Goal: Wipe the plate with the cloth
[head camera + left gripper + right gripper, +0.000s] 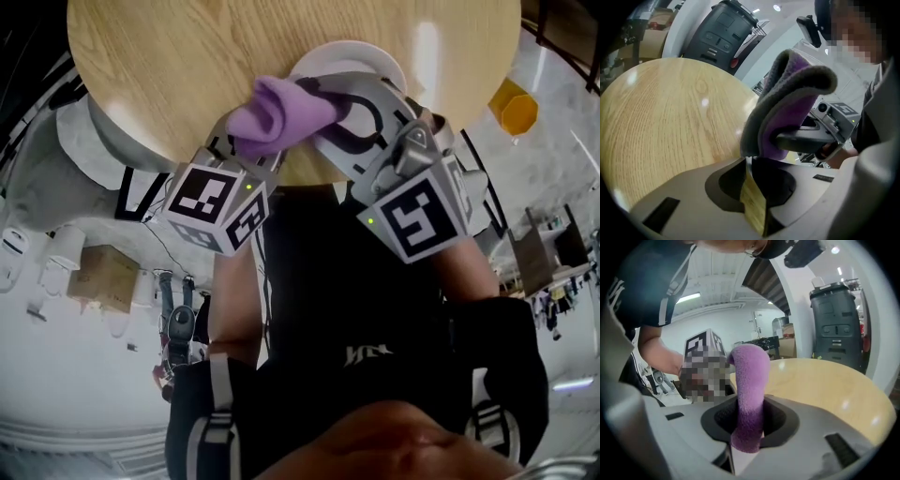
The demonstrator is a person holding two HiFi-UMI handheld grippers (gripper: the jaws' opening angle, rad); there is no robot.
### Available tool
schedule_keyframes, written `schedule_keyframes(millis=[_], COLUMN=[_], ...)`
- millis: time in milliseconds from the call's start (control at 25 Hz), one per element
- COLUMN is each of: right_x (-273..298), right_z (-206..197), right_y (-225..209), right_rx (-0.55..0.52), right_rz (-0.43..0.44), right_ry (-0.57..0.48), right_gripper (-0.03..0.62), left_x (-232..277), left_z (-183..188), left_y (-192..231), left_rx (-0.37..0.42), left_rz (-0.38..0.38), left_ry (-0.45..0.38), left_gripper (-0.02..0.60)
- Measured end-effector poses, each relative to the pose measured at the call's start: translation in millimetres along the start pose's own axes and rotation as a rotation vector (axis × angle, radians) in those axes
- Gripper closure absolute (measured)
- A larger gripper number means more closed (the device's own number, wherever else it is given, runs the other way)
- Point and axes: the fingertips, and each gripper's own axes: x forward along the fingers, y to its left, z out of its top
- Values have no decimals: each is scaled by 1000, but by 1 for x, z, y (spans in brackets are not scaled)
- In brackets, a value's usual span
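Left claw (pixel 746 161): narrow. As far as I can read it, its tips meet on the lower edge of the cloth (pixel 277 112), and a sliver of wood shows through the gap behind them.
Right claw (pixel 749 408): clamped on the same cloth, which runs up between its jaws as a thick purple fold.
Cloth: bunched in the air between my two claws, above the near part of the surface (pixel 187 66), and apart from the plate.
Plate (pixel 356 54): white, lying on the surface just beyond the right claw and partly hidden by it. Nothing holds it.
Risk, plate: it lies loose, so I judge it may skate or spin once I press the cloth on it. A hard stroke toward me could carry it off the edge.
Risk, cloth: both claws grip one bundle, so pulling them apart could strip it from the shallow left pinch.
Risk, contact: with the fabric this wadded, a claw tip may scrape the plate instead of the cloth.
Risk, sight: the right claw covers much of the plate in my head view, so I may misjudge the touchdown.
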Motion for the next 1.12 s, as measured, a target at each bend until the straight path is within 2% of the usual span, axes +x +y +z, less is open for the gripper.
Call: schedule_keyframes(millis=[320, 640, 760, 840, 1000, 1120], right_x=[-3, -70, -78, -75, -42, -12], right_z=[-40, -70, -73, -60, -21, -24], right_y=[-15, -65, -67, -59, -23, 0], right_rx=[-92, -86, -73, -63, 14, 26], right_rz=[-16, -157, -170, -161, -93, -19], right_ry=[162, 283, 308, 271, 111, 91], right_gripper=[496, 496, 496, 499, 499, 499], left_x=[-1, -1, 0, 0, 0, 0], left_z=[1, 2, 2, 3, 4, 4], left_y=[1, 1, 1, 1, 2, 2], left_rx=[5, 9, 8, 8, 4, 2], left_rz=[10, 9, 9, 13, 22, 28], left_ry=[-17, -17, -18, -19, -23, -20], left_gripper=[534, 535, 535, 535, 535, 537])
